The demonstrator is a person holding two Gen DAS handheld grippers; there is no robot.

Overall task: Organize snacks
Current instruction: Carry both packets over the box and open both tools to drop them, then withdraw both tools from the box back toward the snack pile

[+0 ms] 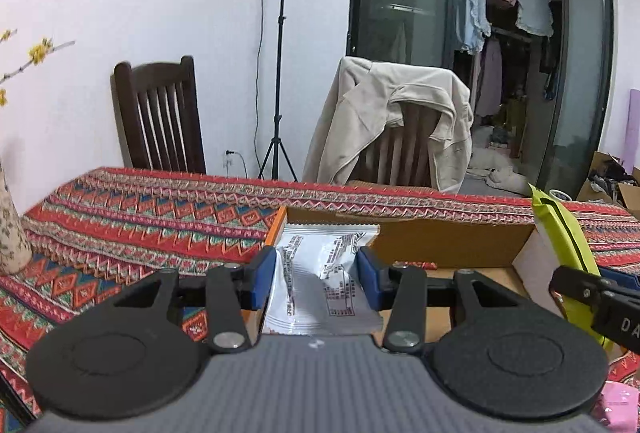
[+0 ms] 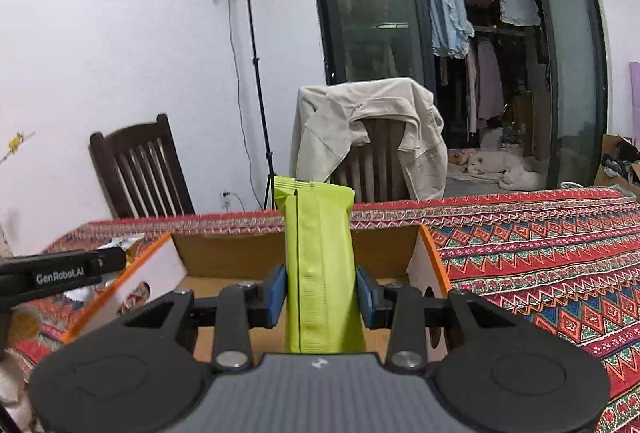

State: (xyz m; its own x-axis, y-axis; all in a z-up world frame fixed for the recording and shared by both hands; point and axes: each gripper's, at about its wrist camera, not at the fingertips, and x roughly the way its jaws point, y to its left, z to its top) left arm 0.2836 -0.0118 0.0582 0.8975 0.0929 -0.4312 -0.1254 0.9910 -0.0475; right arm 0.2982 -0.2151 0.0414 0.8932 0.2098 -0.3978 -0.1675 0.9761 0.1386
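Snacks were in both grips: we saw the left hand-held gripper [image 1: 317, 279] clamped on a white snack packet [image 1: 320, 285] above the open cardboard box [image 1: 440, 245], and the right hand-held gripper [image 2: 321, 297] clamped on a green snack bar [image 2: 320, 273], upright over the same box. The box stood on the patterned worktop [image 2: 540, 253].

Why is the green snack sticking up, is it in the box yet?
Not in yet. The green snack stands upright, pinched by the right tool, above the open cardboard box.
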